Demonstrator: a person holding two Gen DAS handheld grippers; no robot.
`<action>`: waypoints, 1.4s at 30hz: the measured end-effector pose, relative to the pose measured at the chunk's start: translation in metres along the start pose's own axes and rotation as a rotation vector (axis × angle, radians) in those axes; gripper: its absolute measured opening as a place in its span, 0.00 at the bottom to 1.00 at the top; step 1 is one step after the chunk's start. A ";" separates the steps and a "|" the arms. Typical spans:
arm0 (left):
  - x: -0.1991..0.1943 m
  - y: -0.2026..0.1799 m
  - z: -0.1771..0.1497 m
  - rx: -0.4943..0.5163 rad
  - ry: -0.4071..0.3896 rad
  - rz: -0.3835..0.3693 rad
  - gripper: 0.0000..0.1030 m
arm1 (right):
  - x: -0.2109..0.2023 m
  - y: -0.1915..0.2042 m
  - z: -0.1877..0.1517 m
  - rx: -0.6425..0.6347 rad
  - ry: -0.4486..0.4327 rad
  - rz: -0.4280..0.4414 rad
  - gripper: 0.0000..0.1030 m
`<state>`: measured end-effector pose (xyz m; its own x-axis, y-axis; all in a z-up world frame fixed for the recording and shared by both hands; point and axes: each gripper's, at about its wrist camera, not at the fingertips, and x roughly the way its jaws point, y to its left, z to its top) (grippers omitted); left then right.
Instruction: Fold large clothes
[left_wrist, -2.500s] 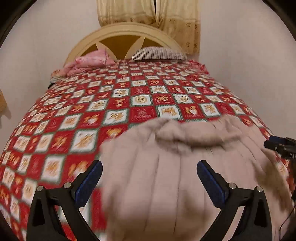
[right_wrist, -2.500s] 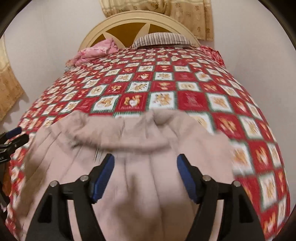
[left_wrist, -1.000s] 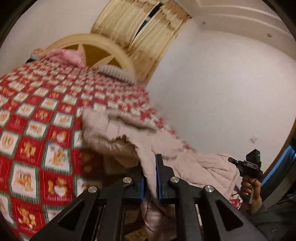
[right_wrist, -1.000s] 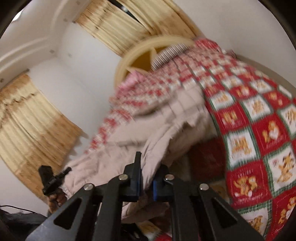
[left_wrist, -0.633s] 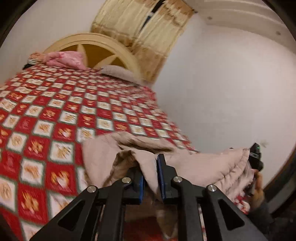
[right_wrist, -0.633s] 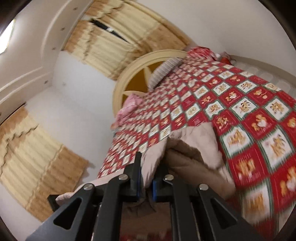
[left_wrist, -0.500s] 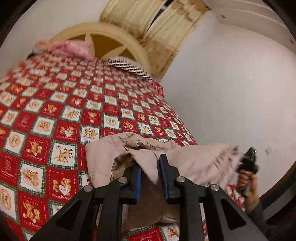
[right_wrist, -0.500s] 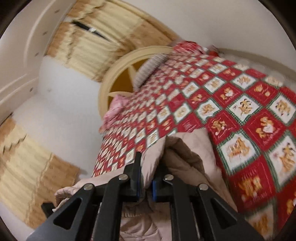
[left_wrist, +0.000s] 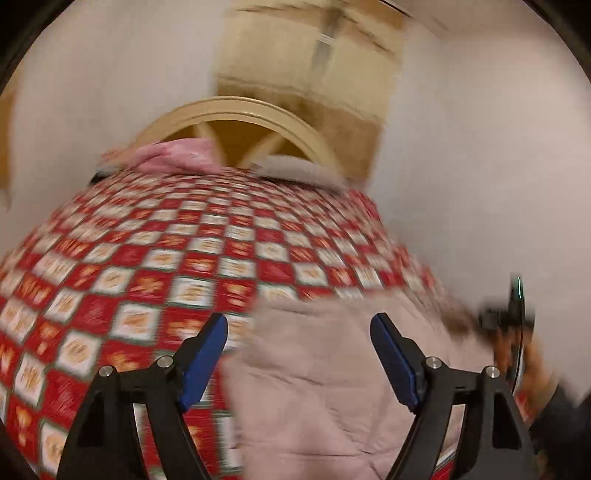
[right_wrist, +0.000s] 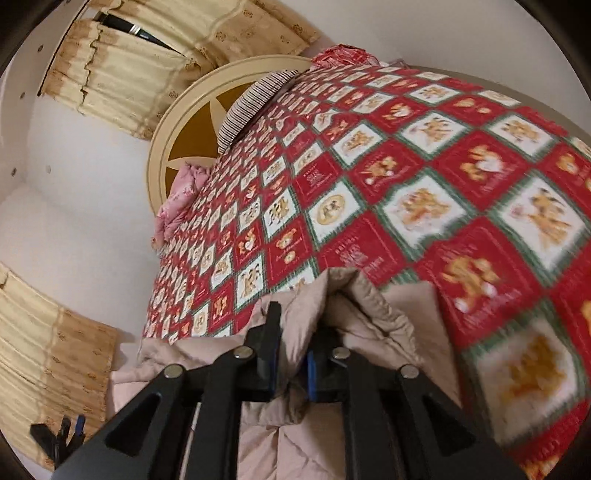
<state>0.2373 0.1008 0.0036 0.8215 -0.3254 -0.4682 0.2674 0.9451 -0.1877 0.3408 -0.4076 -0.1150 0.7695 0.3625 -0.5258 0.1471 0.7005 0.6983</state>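
Garment: beige quilted coat (left_wrist: 314, 387) lies folded at the foot edge of the bed (left_wrist: 155, 258) | Left gripper (left_wrist: 299, 354): jaws opening, spread wide above the coat, pads clear of it | Right gripper (right_wrist: 291, 363): jaws opening, nearly together, a fold of coat between the pads at the coat's far edge.

Coat (left_wrist: 314, 387) lies on the bed (left_wrist: 166, 251), pillows (left_wrist: 295, 171) behind
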 end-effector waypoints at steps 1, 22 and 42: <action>0.022 -0.029 -0.012 0.100 0.025 0.000 0.78 | 0.007 0.004 0.002 -0.019 -0.003 -0.030 0.22; 0.185 -0.048 -0.072 0.098 0.209 0.392 0.84 | 0.076 0.095 -0.113 -0.628 -0.019 -0.248 0.85; 0.228 -0.048 -0.059 0.148 0.212 0.373 0.93 | 0.109 0.084 -0.116 -0.615 0.078 -0.329 0.94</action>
<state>0.3820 -0.0205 -0.1451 0.7580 0.0535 -0.6500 0.0547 0.9879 0.1451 0.3654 -0.2376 -0.1699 0.6952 0.0986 -0.7120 -0.0310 0.9937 0.1073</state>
